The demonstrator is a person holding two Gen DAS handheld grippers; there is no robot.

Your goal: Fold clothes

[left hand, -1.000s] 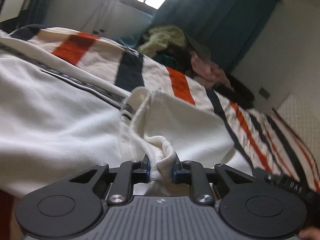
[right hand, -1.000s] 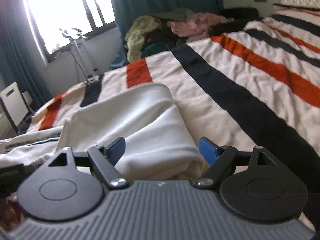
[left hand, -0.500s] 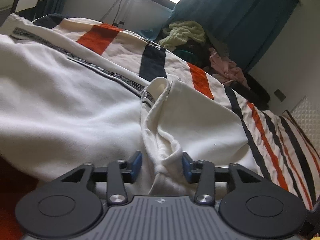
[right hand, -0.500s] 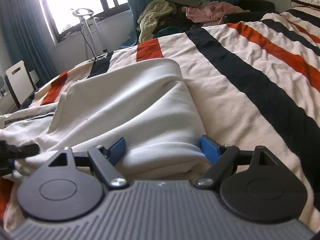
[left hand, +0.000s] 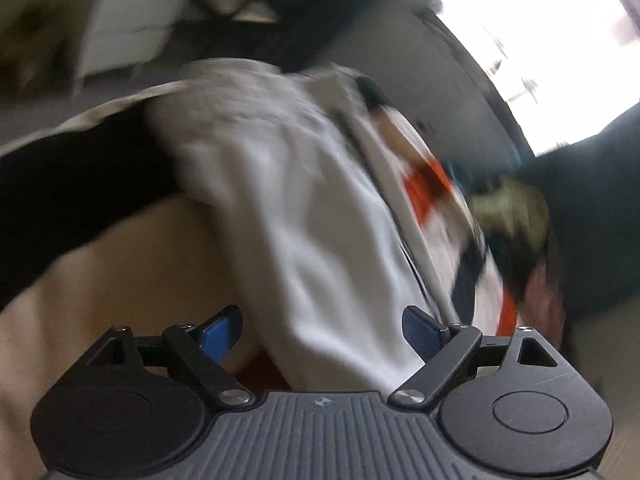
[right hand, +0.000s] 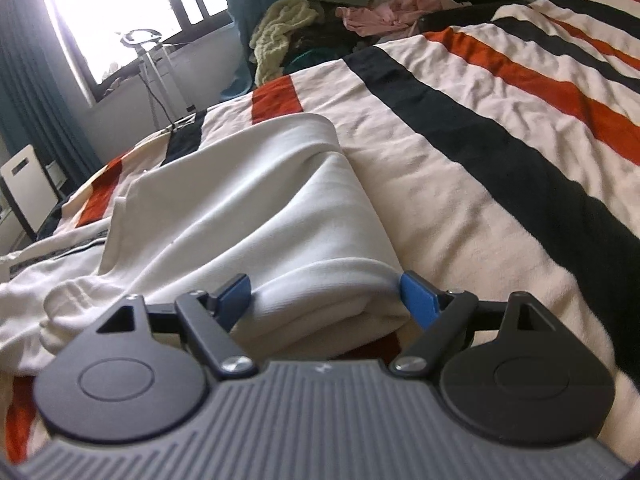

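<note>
A white garment (right hand: 248, 200) lies on the striped bedspread (right hand: 500, 92), folded over itself with a thick fold at its near end. My right gripper (right hand: 326, 296) stands open with that fold between its blue pads (right hand: 416, 300). The left wrist view is blurred and tilted. There my left gripper (left hand: 320, 328) is open and its jaws are still opening. The white garment (left hand: 304, 220) runs away from the gap, and the pads do not press on it.
A pile of clothes (right hand: 320, 20) sits past the bed's far end, by teal curtains. A bright window (right hand: 120, 8) and a metal stand (right hand: 152, 60) are at the left. A white panel (right hand: 28, 184) stands beside the bed. Blurred white furniture (left hand: 132, 32) shows in the left wrist view.
My left gripper let go of the bunched white fabric, opened wide, then swung sideways and rolled, so its view is now blurred. My right gripper stayed put, open around the fold.
</note>
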